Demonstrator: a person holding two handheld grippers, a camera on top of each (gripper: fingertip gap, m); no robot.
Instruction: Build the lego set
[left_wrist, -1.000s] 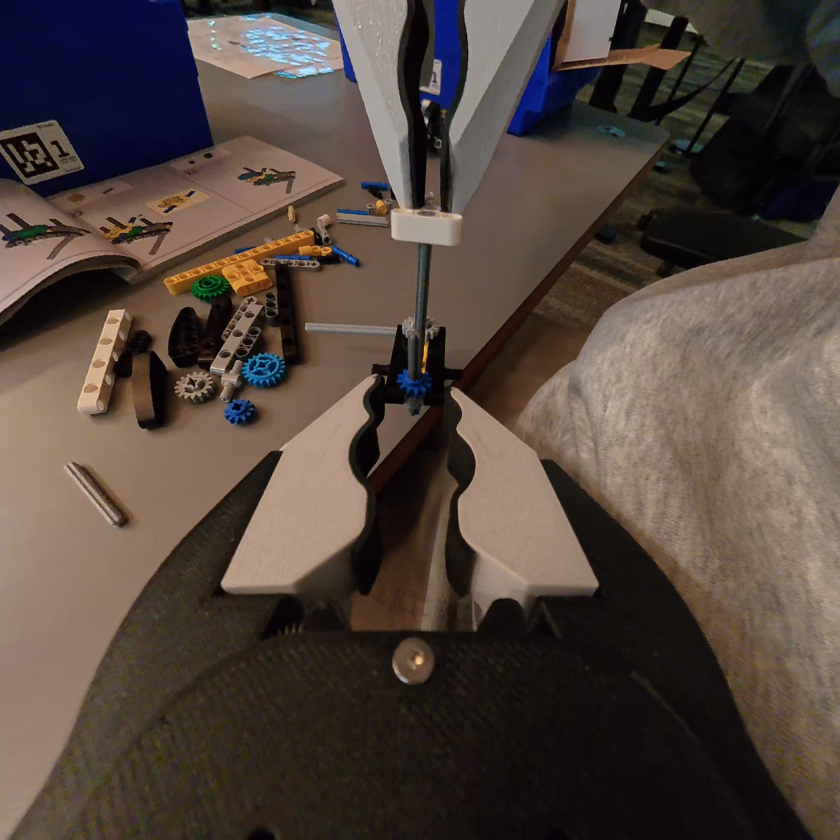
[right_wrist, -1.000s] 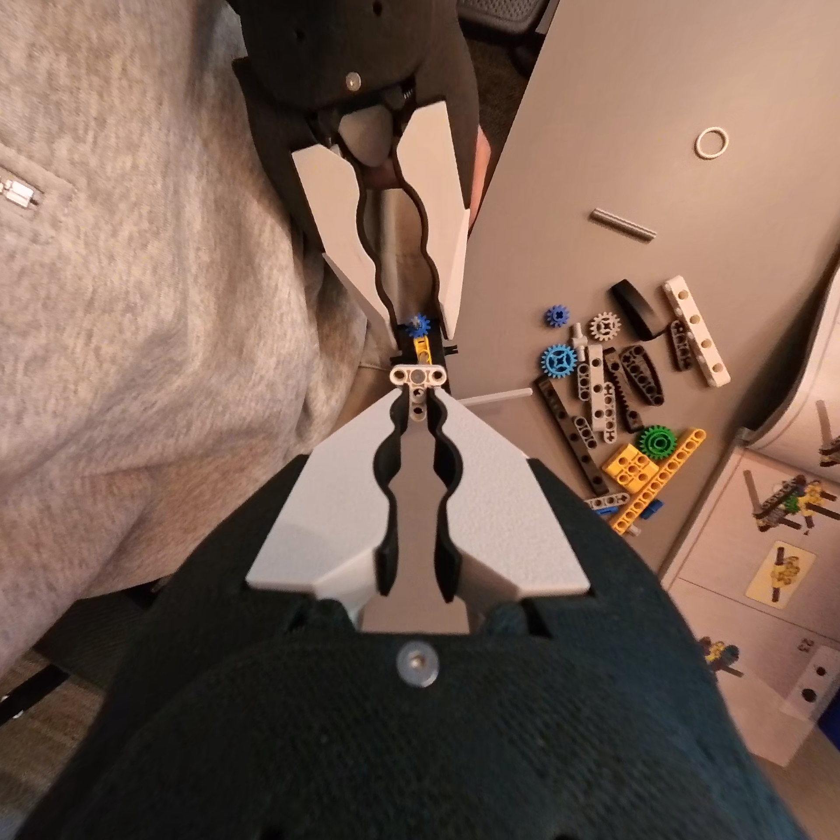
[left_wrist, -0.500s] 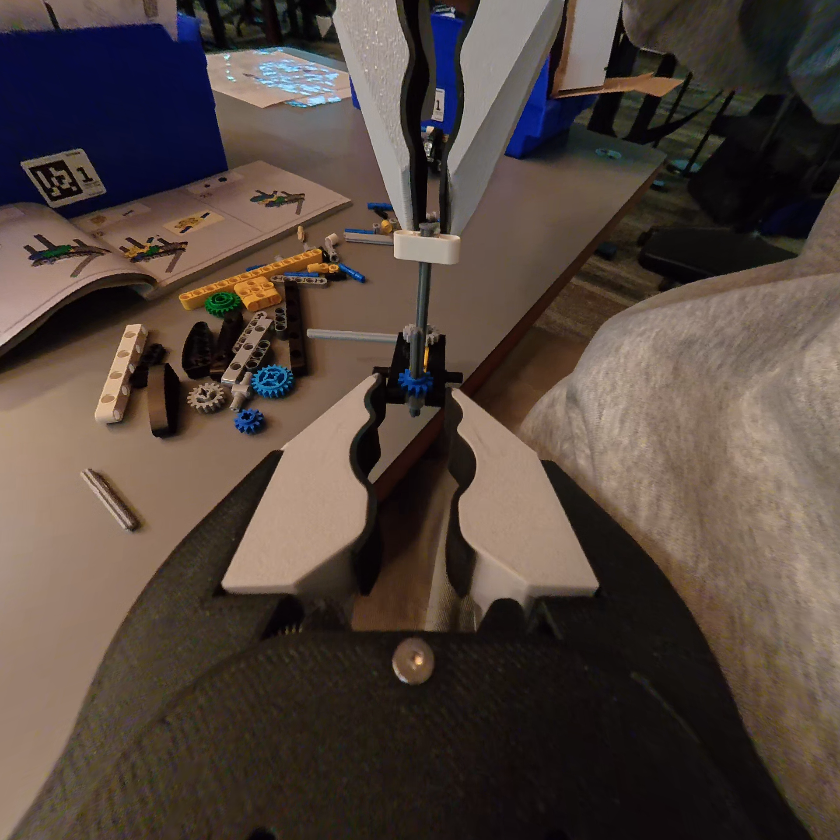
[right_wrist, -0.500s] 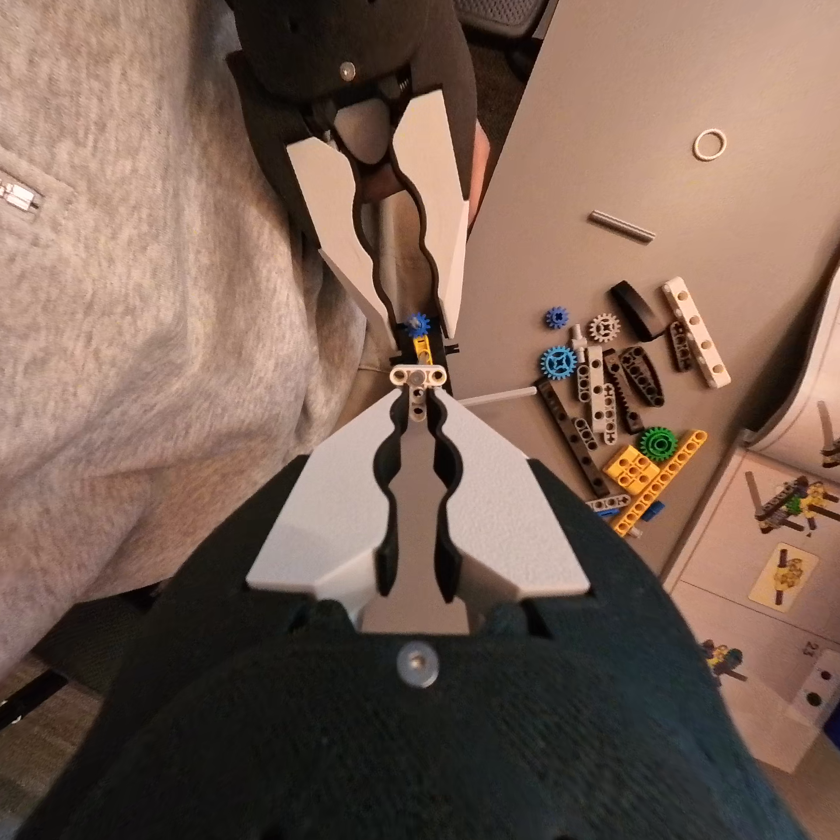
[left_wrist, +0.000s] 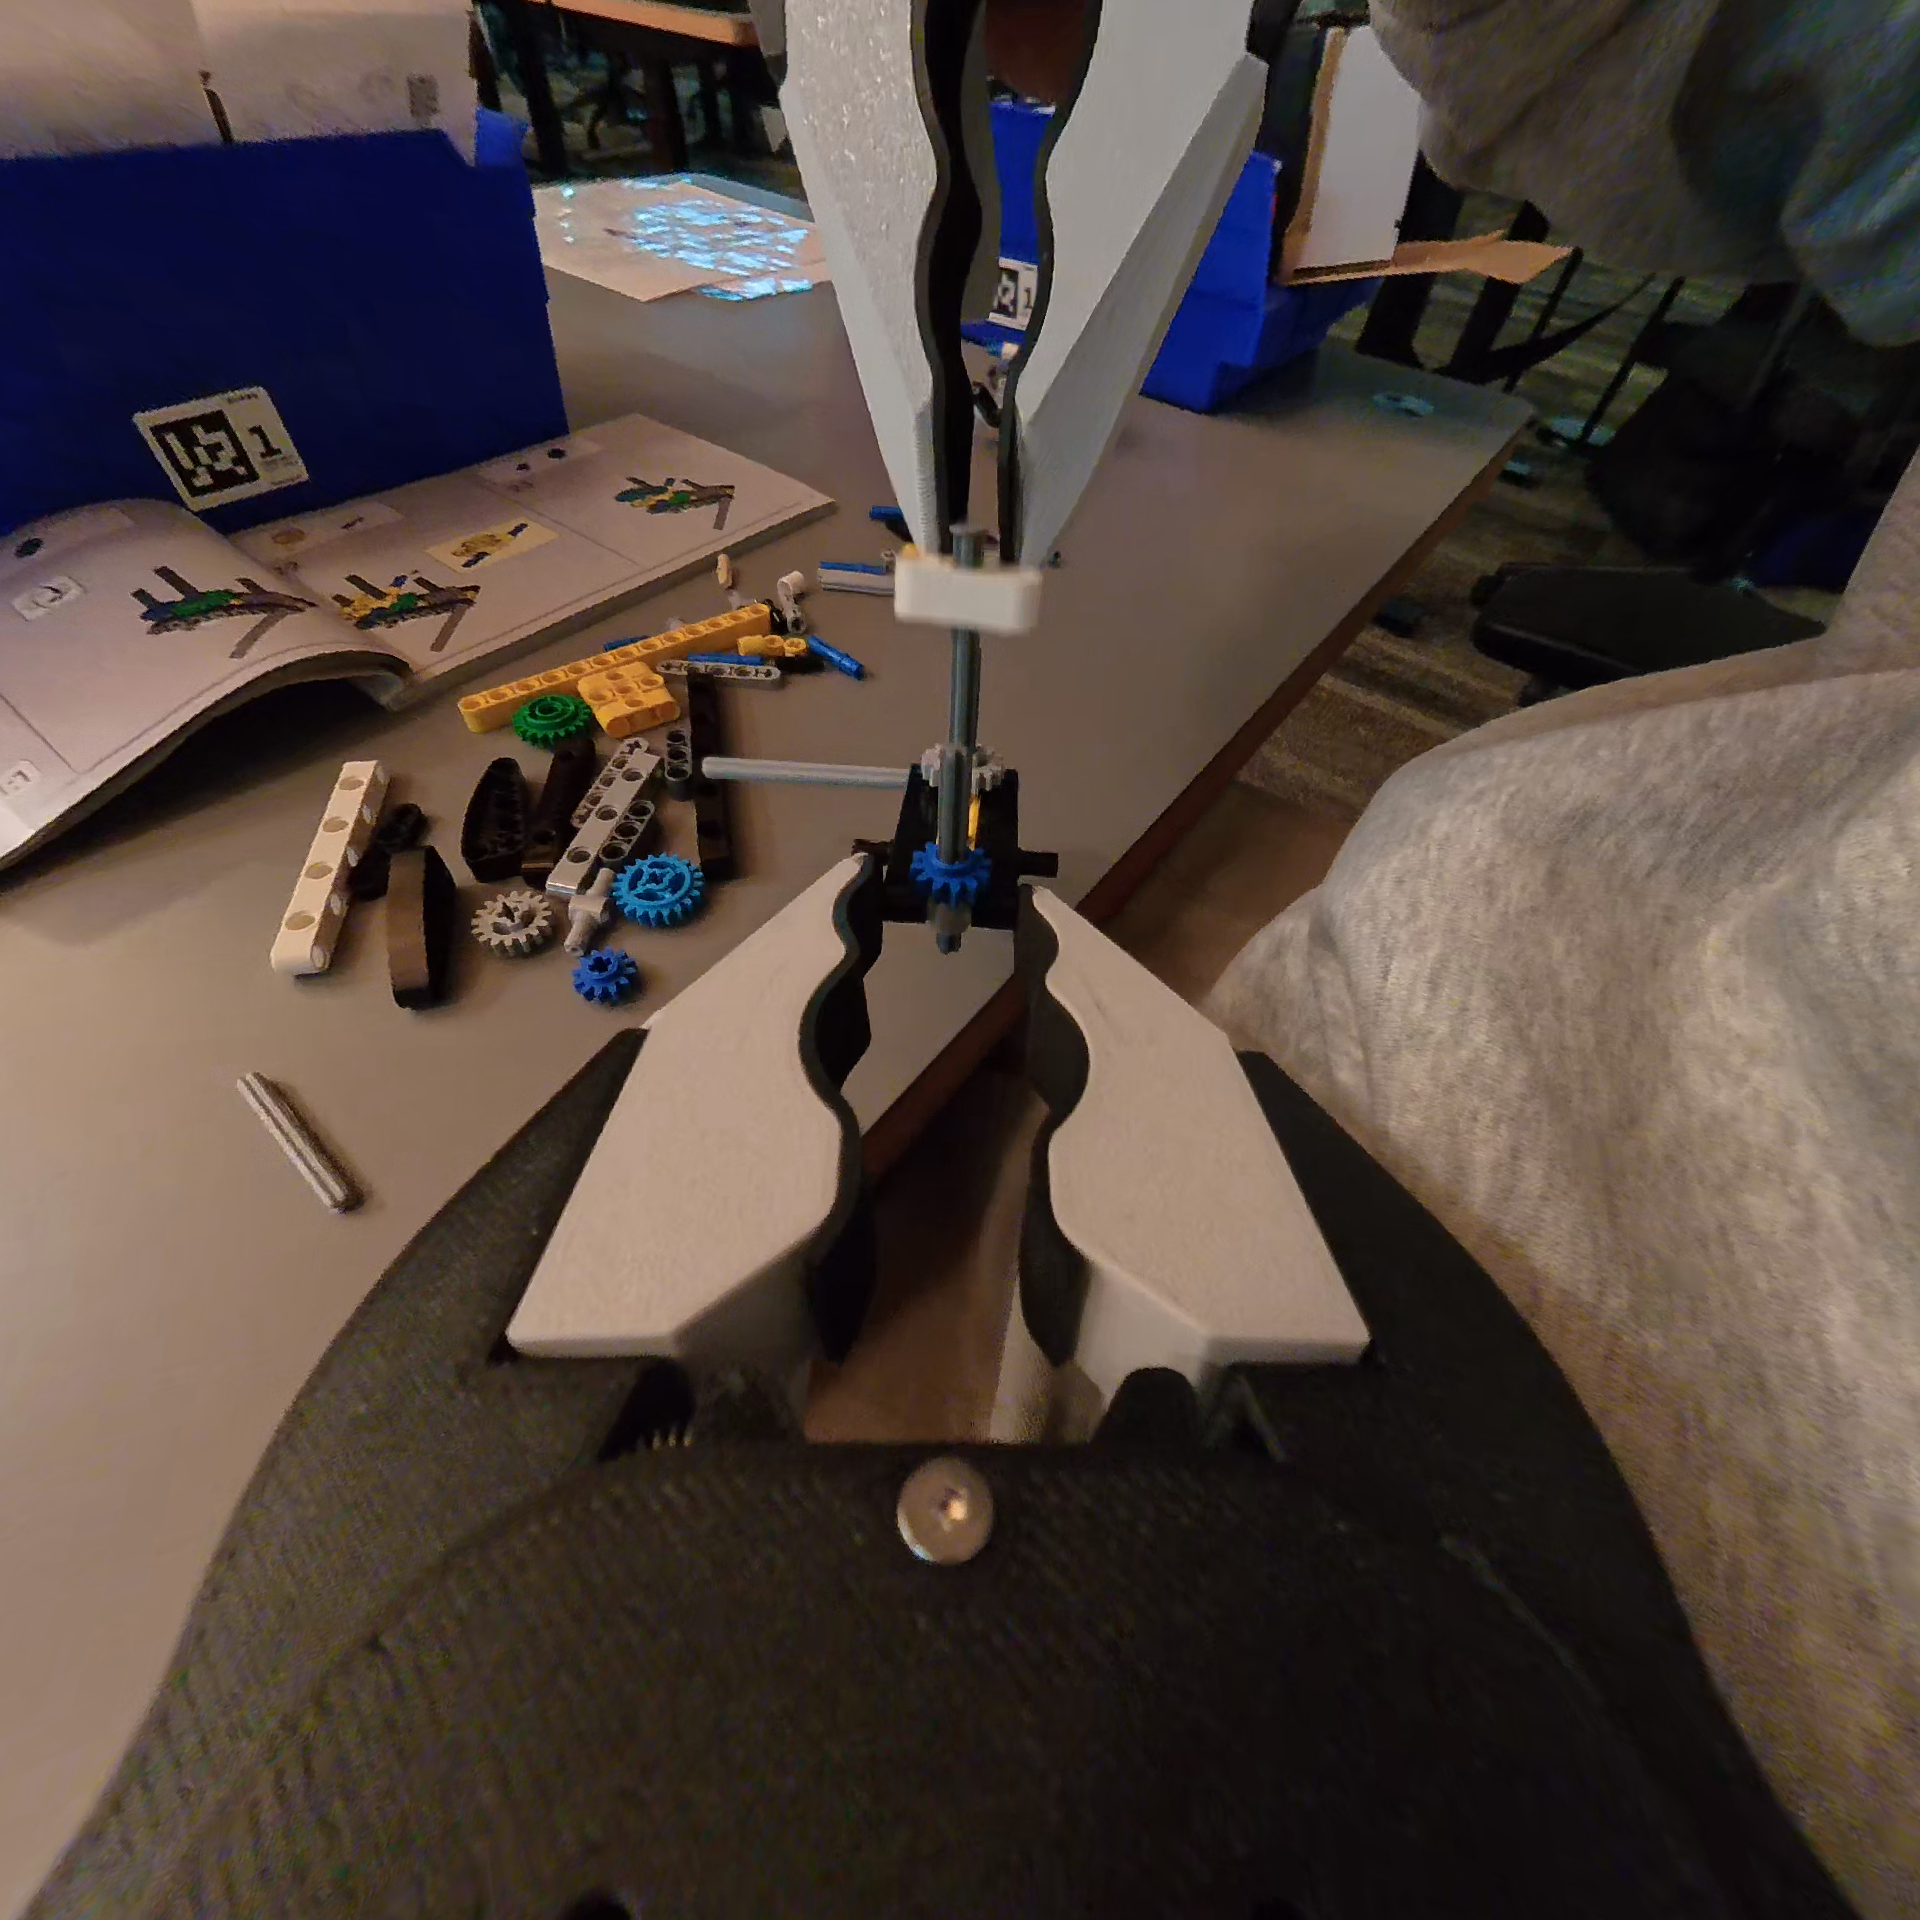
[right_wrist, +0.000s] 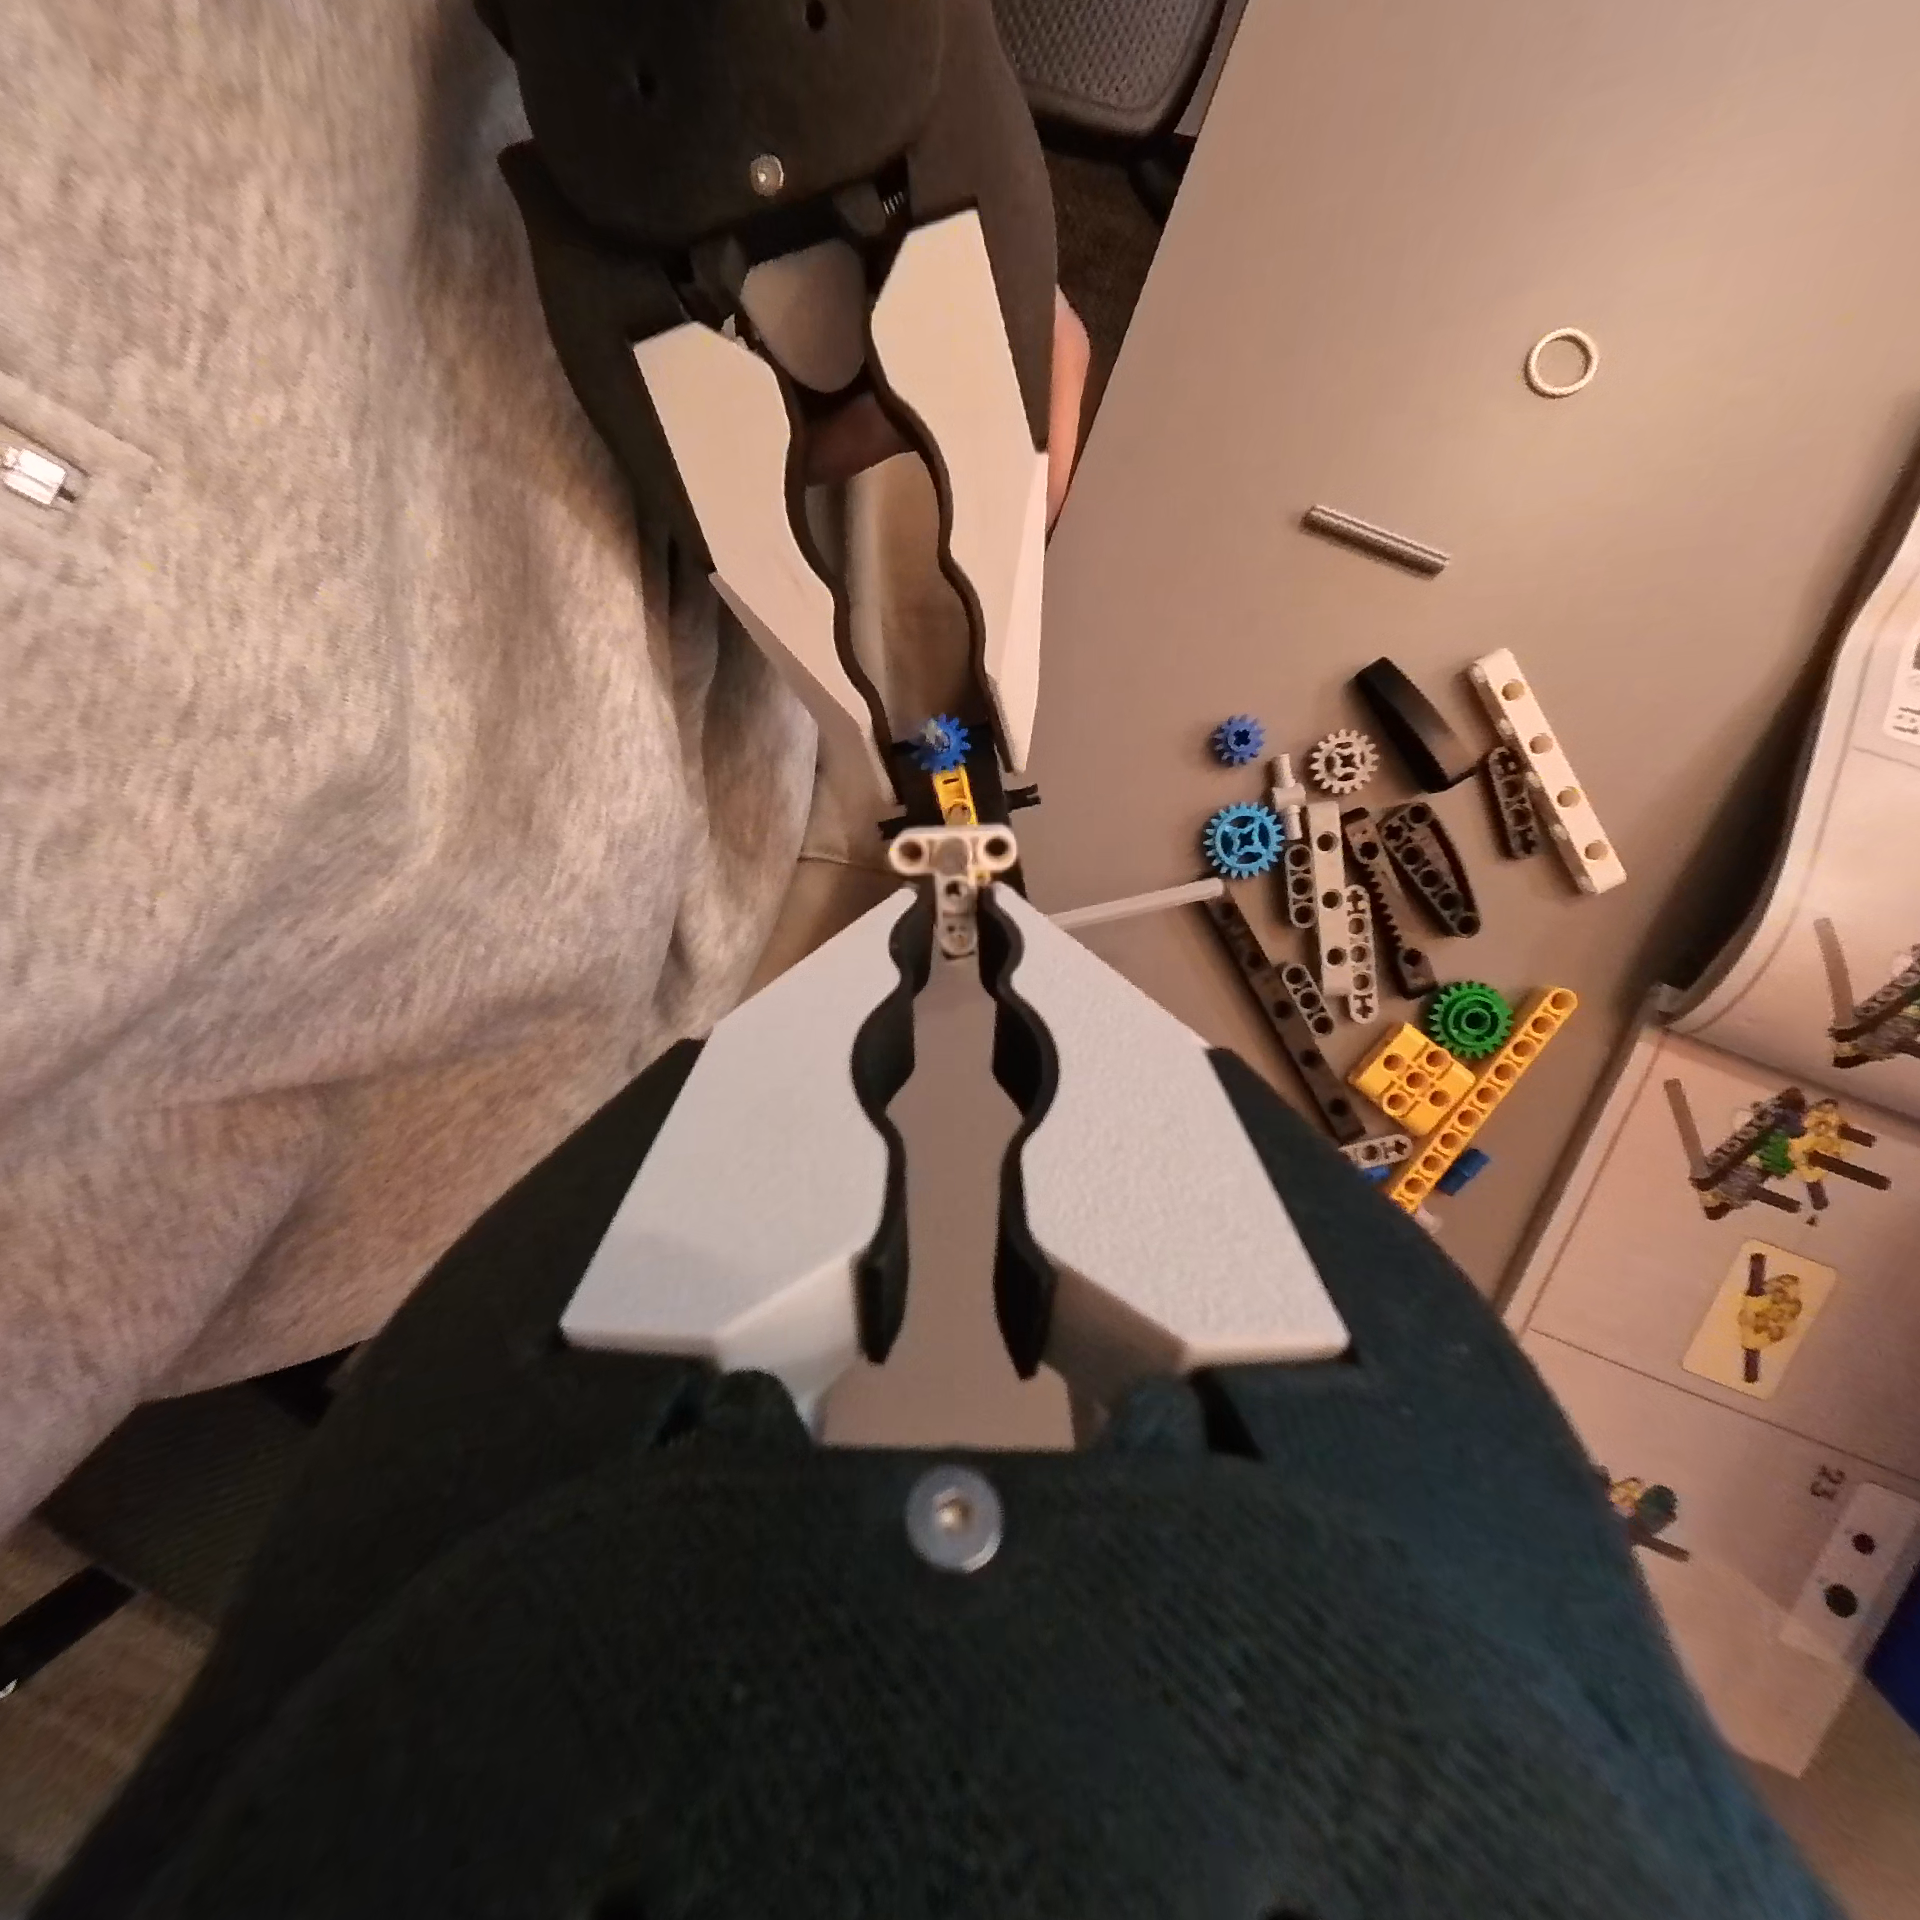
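Observation:
My left gripper (left_wrist: 945, 904) is shut on a small black assembly (left_wrist: 914, 831) that carries a blue gear (left_wrist: 948, 873), and holds it at the table's edge. A grey axle (left_wrist: 961, 707) stands up out of the assembly. My right gripper (right_wrist: 956, 909) comes down from above in the left wrist view (left_wrist: 971, 551). It is shut on a white T-shaped beam (right_wrist: 954, 852) threaded on that axle (left_wrist: 966, 597). The axle tip pokes out above the beam. The left gripper also shows in the right wrist view (right_wrist: 956, 800).
Loose parts lie on the grey table (left_wrist: 156, 1091): a yellow beam (left_wrist: 613, 660), a green gear (left_wrist: 551, 717), a light blue gear (left_wrist: 657, 888), a white beam (left_wrist: 327, 868), a grey axle (left_wrist: 296, 1141). There is also an open instruction booklet (left_wrist: 312, 592), blue bins (left_wrist: 260, 291) and a grey sleeve (left_wrist: 1610, 1039) at the right. Left tips to right tips: about 5 cm.
The right gripper has pushed the white beam down the axle toward the assembly; the axle tip now sticks out above it. The left gripper keeps its hold.

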